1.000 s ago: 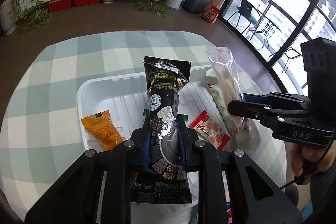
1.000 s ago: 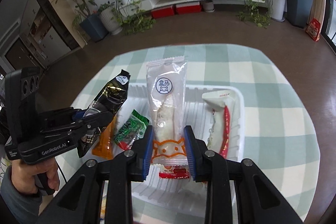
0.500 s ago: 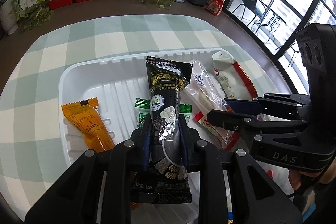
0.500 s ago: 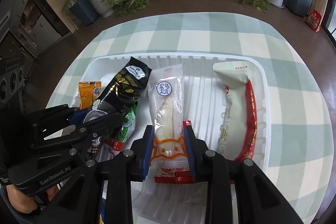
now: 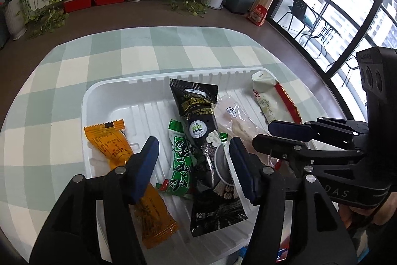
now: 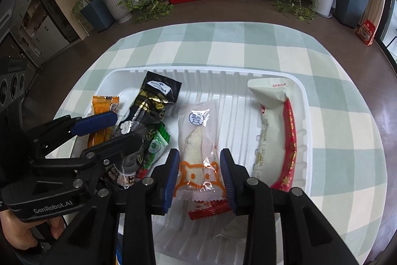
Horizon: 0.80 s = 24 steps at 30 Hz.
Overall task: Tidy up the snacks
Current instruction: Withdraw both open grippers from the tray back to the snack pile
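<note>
The left gripper (image 5: 193,153) has its jaws wide apart over the white tray (image 5: 104,91); the black packet (image 5: 198,121) lies in the tray between them, its lower part close against the right-hand pad, and the green packet (image 5: 181,163) lies between them too, partly under the black one. The orange packet (image 5: 116,140) runs under the left-hand pad. The right gripper (image 6: 199,167) has its jaws apart either side of the clear packet (image 6: 198,138), which rests flat on the tray floor with a small gap at each pad. A red wrapper (image 6: 208,208) lies just nearer than that packet, between the fingers. The cream-and-red packet (image 6: 275,131) lies in the tray outside the right-hand jaw.
</note>
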Tool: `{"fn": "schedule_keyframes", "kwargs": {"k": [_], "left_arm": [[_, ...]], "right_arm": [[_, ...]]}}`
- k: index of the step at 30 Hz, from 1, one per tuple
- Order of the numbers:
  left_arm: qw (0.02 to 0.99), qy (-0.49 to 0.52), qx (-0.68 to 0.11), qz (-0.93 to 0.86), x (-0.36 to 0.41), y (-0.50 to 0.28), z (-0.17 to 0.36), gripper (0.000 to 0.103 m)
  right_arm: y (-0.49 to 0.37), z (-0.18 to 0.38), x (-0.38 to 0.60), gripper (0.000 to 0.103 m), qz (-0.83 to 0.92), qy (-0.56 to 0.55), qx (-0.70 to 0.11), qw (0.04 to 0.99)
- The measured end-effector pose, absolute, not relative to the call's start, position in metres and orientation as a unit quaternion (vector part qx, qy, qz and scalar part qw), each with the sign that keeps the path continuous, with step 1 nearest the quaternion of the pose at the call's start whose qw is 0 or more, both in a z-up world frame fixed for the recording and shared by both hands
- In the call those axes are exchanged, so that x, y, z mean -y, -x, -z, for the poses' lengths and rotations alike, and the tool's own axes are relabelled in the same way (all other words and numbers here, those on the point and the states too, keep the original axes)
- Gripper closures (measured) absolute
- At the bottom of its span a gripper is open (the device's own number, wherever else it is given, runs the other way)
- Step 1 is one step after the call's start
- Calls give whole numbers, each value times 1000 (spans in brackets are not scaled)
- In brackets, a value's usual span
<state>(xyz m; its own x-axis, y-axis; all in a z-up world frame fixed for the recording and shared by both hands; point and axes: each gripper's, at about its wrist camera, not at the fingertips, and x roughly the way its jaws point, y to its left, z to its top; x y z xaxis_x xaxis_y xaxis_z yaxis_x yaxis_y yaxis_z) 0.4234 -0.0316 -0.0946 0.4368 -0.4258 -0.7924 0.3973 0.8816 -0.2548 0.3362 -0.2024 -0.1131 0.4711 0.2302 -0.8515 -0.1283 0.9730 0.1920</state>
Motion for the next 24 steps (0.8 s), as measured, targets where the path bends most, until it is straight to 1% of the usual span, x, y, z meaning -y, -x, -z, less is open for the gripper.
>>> {"fn": "schedule_keyframes", "kwargs": {"k": [2,5,7,8,9,10,11,12,13,15,19,21,24], "left_arm": [[851,14,-464,246,31,-417,87,44],[860,15,-448,244,23,-403,70,32],[867,20,-435,242,14,-392,56,27],[872,26,-426,240,8,-384,48,19],[877,30,-416,238,2,-377,41,6],[883,34,-405,233,-5,-367,34,0],[889,38,-394,232,-11,-356,27,0],[892,40,-386,230,-17,-346,21,0],[896,41,-381,225,-22,-337,18,0],[900,42,-376,216,-32,-316,13,0],[908,21,-365,202,-44,-272,15,0],[906,14,-375,197,-47,-249,22,0],[891,43,-409,193,-55,-219,36,0]], "right_arm": [[-331,106,203,66,-103,-49,-495,862],[-320,90,206,63,-105,-49,-477,871],[-308,75,211,48,-107,-62,-459,880],[-301,66,215,44,-108,-69,-449,884],[-293,58,220,37,-110,-78,-439,889],[-286,52,224,29,-111,-85,-430,892],[-276,45,229,25,-114,-94,-421,895],[-266,41,234,18,-118,-102,-413,897],[-256,37,237,13,-121,-109,-407,899],[-237,34,243,11,-124,-118,-400,900],[-198,39,251,11,-124,-127,-401,898],[-179,43,258,11,-113,-128,-396,902],[-149,50,270,11,-94,-145,-387,905]]}}
